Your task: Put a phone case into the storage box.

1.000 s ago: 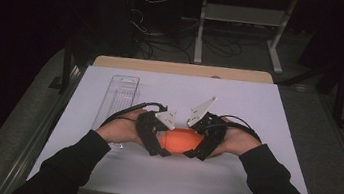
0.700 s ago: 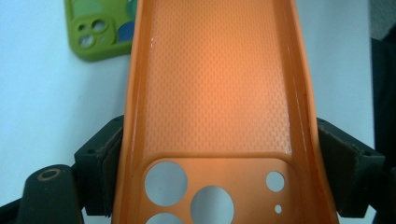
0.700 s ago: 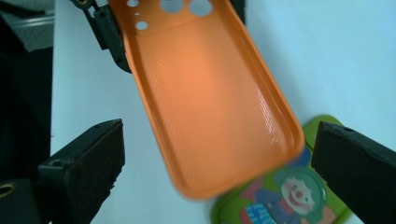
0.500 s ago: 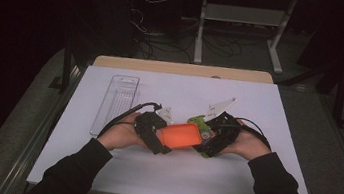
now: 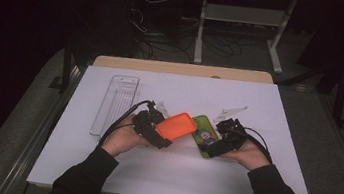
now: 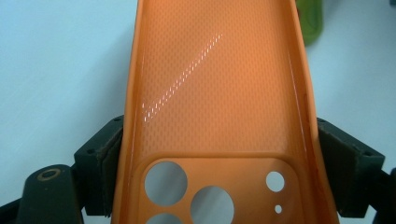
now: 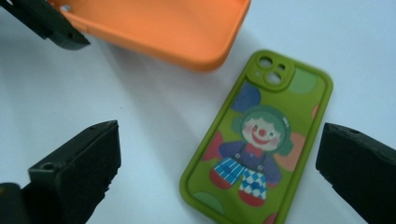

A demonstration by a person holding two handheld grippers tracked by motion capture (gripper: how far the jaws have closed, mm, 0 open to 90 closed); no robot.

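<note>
- Orange phone case is clamped by its long sides in the left gripper, just left of the green clown case.
- Right gripper stands wide open, empty, above that green case lying flat on the white table.

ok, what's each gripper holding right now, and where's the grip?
Left gripper clamps the orange phone case across its two long sides at the camera-cutout end. Right gripper holds nothing; its jaws stand open over the green clown phone case.
</note>
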